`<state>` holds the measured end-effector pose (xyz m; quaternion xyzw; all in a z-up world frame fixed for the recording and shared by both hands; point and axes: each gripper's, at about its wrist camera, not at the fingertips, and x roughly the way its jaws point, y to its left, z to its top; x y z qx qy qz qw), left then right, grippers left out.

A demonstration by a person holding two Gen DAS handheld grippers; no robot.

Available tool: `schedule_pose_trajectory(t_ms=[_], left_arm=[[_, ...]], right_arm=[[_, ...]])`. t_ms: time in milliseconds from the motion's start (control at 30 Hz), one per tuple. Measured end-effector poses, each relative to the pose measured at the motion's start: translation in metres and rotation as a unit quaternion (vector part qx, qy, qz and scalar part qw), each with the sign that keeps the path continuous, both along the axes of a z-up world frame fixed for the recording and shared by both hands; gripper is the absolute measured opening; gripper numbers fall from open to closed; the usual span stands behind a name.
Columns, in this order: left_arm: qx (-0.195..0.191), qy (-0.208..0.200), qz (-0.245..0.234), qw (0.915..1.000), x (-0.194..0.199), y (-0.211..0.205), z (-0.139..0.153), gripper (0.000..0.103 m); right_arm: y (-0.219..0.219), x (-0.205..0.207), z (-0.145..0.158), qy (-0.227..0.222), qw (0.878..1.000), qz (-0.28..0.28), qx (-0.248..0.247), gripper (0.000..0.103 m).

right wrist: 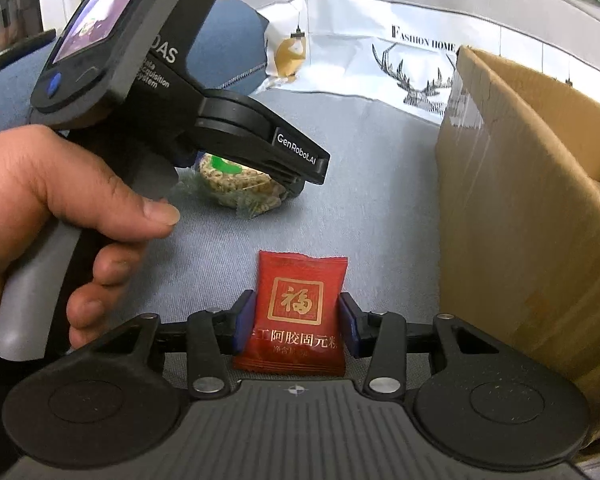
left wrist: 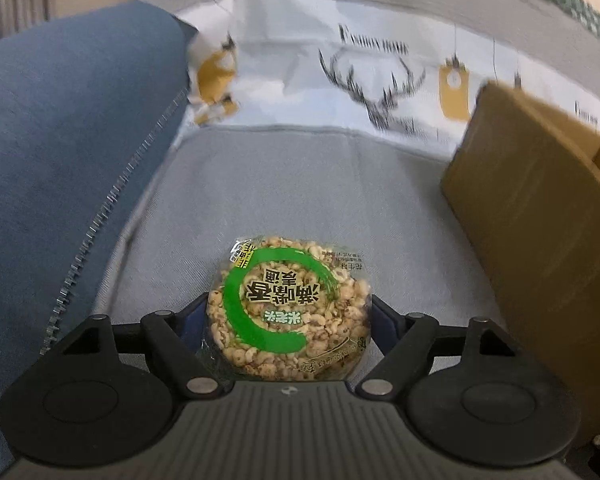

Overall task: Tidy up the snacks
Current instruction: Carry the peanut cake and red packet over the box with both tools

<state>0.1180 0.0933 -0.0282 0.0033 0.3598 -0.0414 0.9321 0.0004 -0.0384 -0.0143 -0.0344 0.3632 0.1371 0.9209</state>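
Note:
A round puffed-rice cake (left wrist: pixel 288 308) in clear wrap with a green ring lies on the grey fabric surface. My left gripper (left wrist: pixel 289 314) is shut on it, and its blue pads (left wrist: pixel 385 320) touch both sides. From the right wrist view the same left gripper (right wrist: pixel 296 184) reaches down over the rice cake (right wrist: pixel 236 188), held by a person's hand (right wrist: pixel 60 208). A red snack packet (right wrist: pixel 298 304) with a gold emblem sits between the blue pads (right wrist: pixel 245 316) of my right gripper (right wrist: pixel 298 320), which is shut on it.
An open cardboard box (right wrist: pixel 520 184) stands at the right, close to both grippers, and shows again as the box (left wrist: pixel 540 208) in the left wrist view. A blue cushion (left wrist: pixel 60 140) fills the left side. A white cloth with a deer print (left wrist: pixel 380 92) hangs behind.

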Motion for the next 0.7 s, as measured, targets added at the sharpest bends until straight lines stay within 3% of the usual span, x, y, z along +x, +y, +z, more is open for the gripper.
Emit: schedule_pose_trajectory(t_ms=[233, 500, 700], left_arm=[[-0.073, -0.063, 0.035, 0.9947, -0.035, 0.019, 0.035, 0.083], [-0.152, -0.111, 0.004, 0.9822, -0.098, 0.028, 0.075, 0.083], [-0.203, -0.127, 0.007, 0.9709, -0.131, 0.036, 0.089, 0.083]], right_arm=[[0.0, -0.013, 0.011, -0.037, 0.999, 0.002, 0.003, 0.045], [0.001, -0.044, 0.039, -0.107, 0.994, 0.018, 0.0, 0.045], [-0.009, -0.061, 0.071, -0.14, 0.99, 0.008, 0.015, 0.045]])
